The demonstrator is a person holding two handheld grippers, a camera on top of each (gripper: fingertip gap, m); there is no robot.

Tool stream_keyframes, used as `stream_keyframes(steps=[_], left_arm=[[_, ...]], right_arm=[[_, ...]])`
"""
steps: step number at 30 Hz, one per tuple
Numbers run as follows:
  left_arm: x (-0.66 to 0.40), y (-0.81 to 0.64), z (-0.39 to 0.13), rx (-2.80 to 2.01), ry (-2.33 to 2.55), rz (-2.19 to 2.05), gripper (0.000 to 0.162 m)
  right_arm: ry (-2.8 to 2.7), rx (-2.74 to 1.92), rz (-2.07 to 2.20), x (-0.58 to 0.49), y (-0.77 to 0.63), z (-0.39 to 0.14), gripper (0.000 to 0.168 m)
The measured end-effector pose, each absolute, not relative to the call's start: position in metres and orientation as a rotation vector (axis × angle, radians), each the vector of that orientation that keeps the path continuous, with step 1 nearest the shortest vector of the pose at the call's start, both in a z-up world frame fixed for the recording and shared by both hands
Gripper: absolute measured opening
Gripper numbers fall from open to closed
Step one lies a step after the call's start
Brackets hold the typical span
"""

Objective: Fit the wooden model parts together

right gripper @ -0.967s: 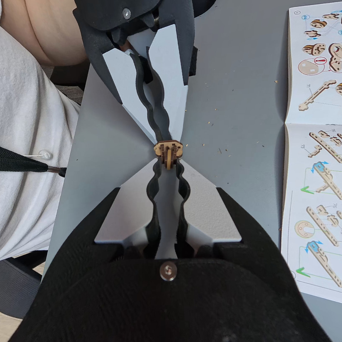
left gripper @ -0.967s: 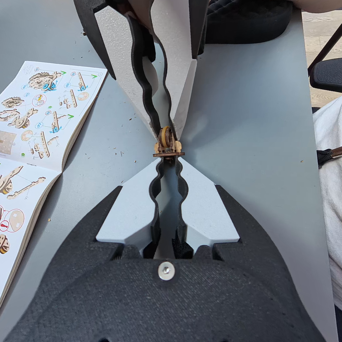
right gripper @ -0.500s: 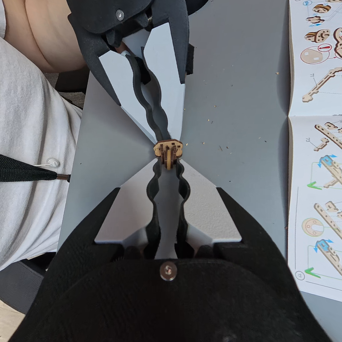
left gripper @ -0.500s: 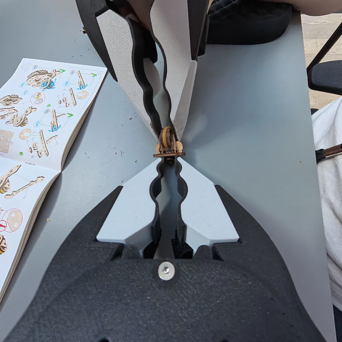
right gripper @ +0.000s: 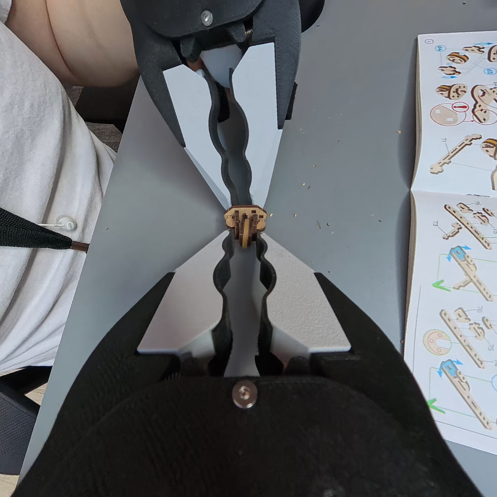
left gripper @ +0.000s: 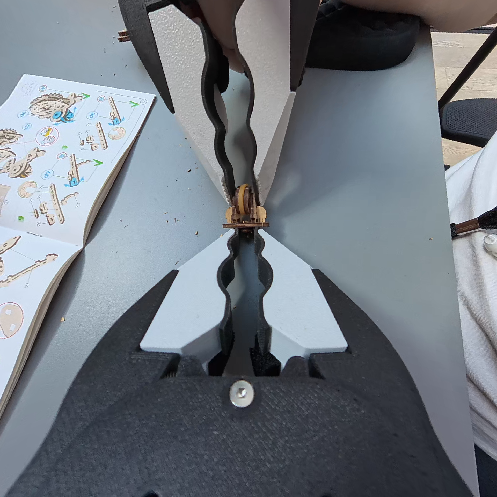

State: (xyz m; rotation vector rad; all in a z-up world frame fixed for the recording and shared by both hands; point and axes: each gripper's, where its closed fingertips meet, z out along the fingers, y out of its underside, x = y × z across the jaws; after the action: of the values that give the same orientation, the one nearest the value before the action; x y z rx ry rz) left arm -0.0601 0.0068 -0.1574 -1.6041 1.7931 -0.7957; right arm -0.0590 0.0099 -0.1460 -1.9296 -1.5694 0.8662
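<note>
Grey tabletop [left gripper: 349,188] w/ open instruction booklet [left gripper: 61,166]. Tiny laser-cut wooden wheel-and-bracket subassembly [left gripper: 245,208]: light, stiff, probably brittle. Left tongs [left gripper: 245,233] clamp its base tab, right tongs [right gripper: 244,238] its wheel cheeks; grip the edges gently.

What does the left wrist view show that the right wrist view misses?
Left wrist only: a wooden scrap at the table's far edge, and a black chair on the right. Right wrist only: the screw on the left tongs' body. Both: the model pinched between left tongs and right tongs, above the table, and the open booklet.
</note>
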Motion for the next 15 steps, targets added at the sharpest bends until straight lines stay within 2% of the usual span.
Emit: stream_keyframes(steps=[15], left_arm=[[-0.0601,0.0063,-0.1574,-1.619,1.794,-0.826,0.009]], right_arm=[[-1.602,-1.821,0.814,-0.0600,0.0100,-0.1440,0.014]])
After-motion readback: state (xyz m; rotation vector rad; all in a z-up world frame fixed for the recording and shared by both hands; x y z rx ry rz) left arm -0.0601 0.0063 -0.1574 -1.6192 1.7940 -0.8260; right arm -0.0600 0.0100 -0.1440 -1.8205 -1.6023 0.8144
